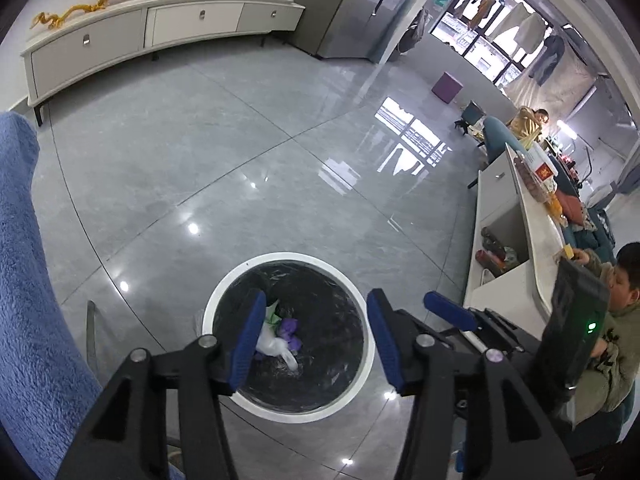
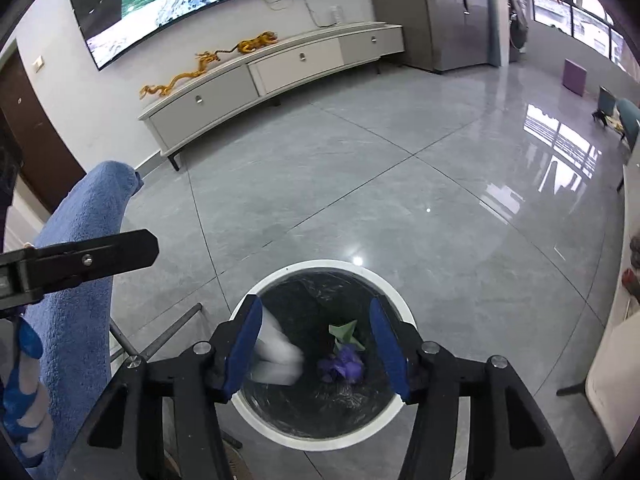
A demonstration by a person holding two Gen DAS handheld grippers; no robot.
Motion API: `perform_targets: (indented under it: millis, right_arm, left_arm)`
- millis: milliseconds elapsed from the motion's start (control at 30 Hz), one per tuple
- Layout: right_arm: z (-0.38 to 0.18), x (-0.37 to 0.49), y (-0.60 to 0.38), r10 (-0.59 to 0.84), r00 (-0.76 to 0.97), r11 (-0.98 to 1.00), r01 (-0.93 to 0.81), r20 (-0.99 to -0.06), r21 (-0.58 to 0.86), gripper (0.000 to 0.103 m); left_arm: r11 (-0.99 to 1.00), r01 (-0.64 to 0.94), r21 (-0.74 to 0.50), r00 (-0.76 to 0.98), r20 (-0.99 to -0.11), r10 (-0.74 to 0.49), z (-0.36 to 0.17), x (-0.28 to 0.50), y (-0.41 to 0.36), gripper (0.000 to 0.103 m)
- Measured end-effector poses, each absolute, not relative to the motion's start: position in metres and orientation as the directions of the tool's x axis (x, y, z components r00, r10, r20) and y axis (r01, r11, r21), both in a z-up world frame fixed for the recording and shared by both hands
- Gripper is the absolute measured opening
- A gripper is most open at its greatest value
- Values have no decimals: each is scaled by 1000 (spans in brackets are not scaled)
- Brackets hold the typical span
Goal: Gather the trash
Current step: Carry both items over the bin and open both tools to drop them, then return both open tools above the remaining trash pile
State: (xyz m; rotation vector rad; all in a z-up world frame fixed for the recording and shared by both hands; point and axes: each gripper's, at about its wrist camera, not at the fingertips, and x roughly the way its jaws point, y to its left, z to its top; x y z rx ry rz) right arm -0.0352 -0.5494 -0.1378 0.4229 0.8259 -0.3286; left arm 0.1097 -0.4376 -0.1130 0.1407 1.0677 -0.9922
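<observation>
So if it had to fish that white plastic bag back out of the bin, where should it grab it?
Probably by the loose crumpled tail of the white plastic bag, coming straight down through the mouth of the bin, since its round wall blocks any sideways approach. The bag lies against the purple trash, so a pinch on the free end away from it should lift the bag alone.

White, purple, green trash [image 1: 280,334] inside black-lined bin [image 1: 224,296].
</observation>
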Motion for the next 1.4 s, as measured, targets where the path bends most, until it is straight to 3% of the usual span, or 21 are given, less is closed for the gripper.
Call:
perform_targets:
  millis: [400, 533, 700, 1033, 1400]
  right_arm:
    - [-70, -66, -489, -130, 756, 892, 372, -642, 257, 54]
    - [-44, -64, -458, -101, 808, 914, 306, -581, 267, 54]
    - [-20, -59, -416, -25, 863, 926, 211, -505, 314, 54]
    - [10, -25, -327, 63, 884, 968, 58, -464, 242, 54]
    - [19, 10, -273, 89, 877, 985, -6, -472, 174, 54]
  left_arm:
    - [680, 709, -188, 384, -707, -595, -70, 82, -365, 51]
    - [748, 640, -179, 511, -628, -587, -41, 76, -311, 72]
    - [832, 542, -120, 671, -534, -514, -17, 63, -238, 72]
    - [976, 209, -67, 876, -430, -217, 2, 60, -86, 72]
    - [992, 57, -114, 883, -459, -104, -20, 88, -6, 72]
